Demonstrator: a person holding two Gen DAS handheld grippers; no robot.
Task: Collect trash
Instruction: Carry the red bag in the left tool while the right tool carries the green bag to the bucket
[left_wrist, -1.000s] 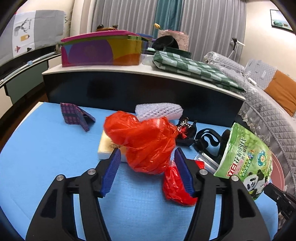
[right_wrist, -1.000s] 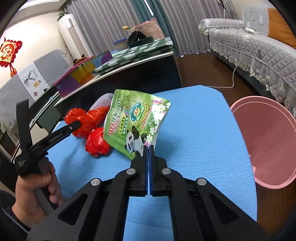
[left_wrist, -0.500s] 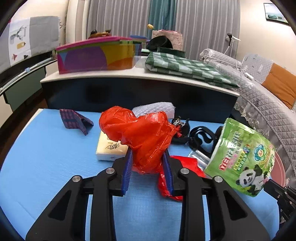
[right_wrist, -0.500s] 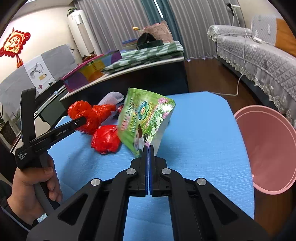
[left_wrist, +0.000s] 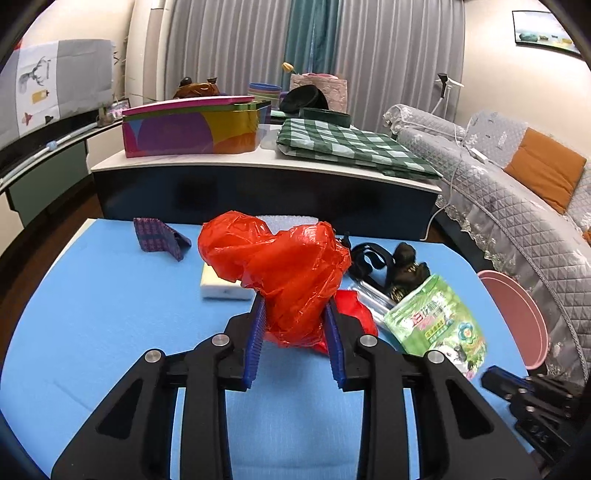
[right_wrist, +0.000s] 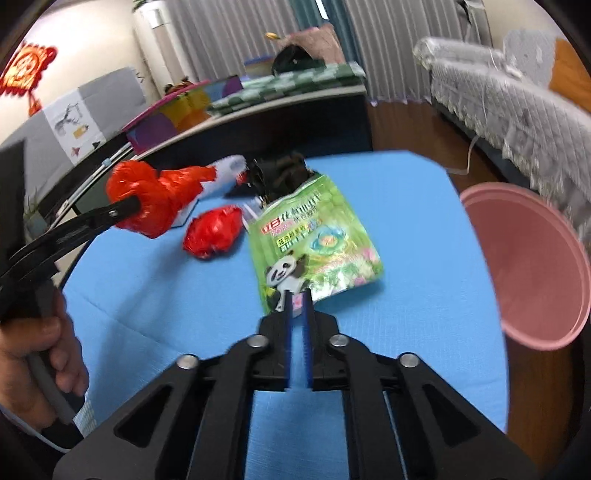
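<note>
My left gripper (left_wrist: 295, 325) is shut on a crumpled red plastic bag (left_wrist: 284, 266) and holds it above the blue table (left_wrist: 110, 314); the bag also shows in the right wrist view (right_wrist: 155, 195). A second red bag (right_wrist: 214, 236) lies on the table behind it. My right gripper (right_wrist: 297, 295) has its jaws slightly apart at the lower edge of a green panda snack bag (right_wrist: 314, 243), which lies flat on the table; the snack bag also shows in the left wrist view (left_wrist: 439, 325). A pink bin (right_wrist: 528, 262) stands off the table's right edge.
A white tissue pack (left_wrist: 221, 288), a purple patterned wallet (left_wrist: 159, 238), a bubble-wrap roll (left_wrist: 291, 221) and black straps with a dark figurine (left_wrist: 388, 262) lie on the table. A dark counter (left_wrist: 258, 192) with a colourful box stands behind. A grey sofa (left_wrist: 517, 206) is at the right.
My left gripper closed on the red bag and lifted it. My right gripper opened slightly and the green snack bag dropped from upright to flat on the table.
</note>
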